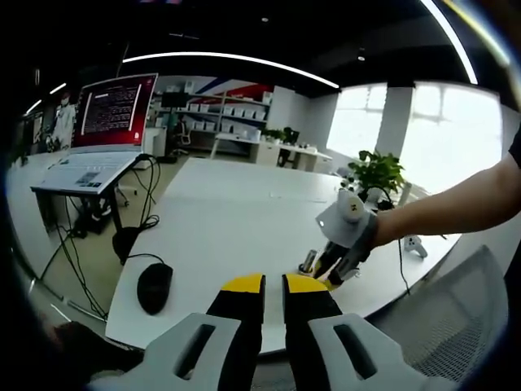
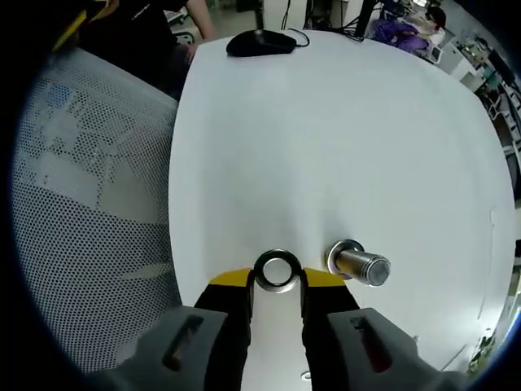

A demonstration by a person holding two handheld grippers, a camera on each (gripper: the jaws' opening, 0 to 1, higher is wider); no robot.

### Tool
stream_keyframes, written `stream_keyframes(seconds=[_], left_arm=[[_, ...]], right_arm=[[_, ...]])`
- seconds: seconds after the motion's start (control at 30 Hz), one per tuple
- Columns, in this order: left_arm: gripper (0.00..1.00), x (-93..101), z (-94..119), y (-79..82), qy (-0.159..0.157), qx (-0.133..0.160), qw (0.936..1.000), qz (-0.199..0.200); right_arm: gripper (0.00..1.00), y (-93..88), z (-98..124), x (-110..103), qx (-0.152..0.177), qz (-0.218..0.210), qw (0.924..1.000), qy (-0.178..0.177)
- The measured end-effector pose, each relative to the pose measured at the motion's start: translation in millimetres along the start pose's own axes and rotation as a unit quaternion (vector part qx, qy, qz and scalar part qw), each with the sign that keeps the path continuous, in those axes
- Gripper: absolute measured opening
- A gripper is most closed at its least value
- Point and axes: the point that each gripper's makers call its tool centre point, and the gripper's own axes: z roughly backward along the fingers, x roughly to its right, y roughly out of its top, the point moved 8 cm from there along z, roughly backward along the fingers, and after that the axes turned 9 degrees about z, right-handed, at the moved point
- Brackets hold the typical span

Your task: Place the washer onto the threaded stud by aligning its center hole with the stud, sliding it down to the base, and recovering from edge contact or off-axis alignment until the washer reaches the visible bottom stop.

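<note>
One washer (image 2: 277,271) is sitting pinched between the tips of the right gripper (image 2: 277,283), hole facing the camera — the threaded stud (image 2: 359,265) is standing just beside it on the white desk (image 2: 342,130), off to the view's right. Farther back, the left gripper (image 1: 273,285) is hovering nearly closed, holding nothing.

The washer (image 2: 277,271) is a shiny silver ring with a round hole in the middle. It sits flat, just above the white table, with a yellow tip touching each side. The stud (image 2: 359,265) is a short silver bolt standing on the table just beside it, apart.
</note>
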Motion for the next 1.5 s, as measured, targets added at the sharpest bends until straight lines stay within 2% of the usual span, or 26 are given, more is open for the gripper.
stream_keyframes(seconds=[0.43, 0.87, 1.17, 1.5], left_arm=[[0.06, -0.3, 0.3, 0.1, 0.0, -0.001, 1.0, 0.0], [0.06, -0.4, 0.3, 0.5, 0.0, 0.001, 1.0, -0.001], [0.06, -0.2, 0.2, 0.1, 0.0, -0.002, 1.0, -0.001], [0.05, -0.8, -0.2, 0.2, 0.0, -0.003, 1.0, 0.0]], right_arm=[[0.23, -2.4, 27.8, 1.6, -0.005, 0.017, 0.9997, 0.015], [0.23, -2.4, 53.1, 16.6, 0.001, 0.011, 0.9999, 0.007], [0.23, 2.5, 57.5, 28.4, 0.009, 0.005, 0.9999, -0.012], [0.23, 6.7, 49.2, 38.7, -0.003, 0.031, 0.9976, -0.062]])
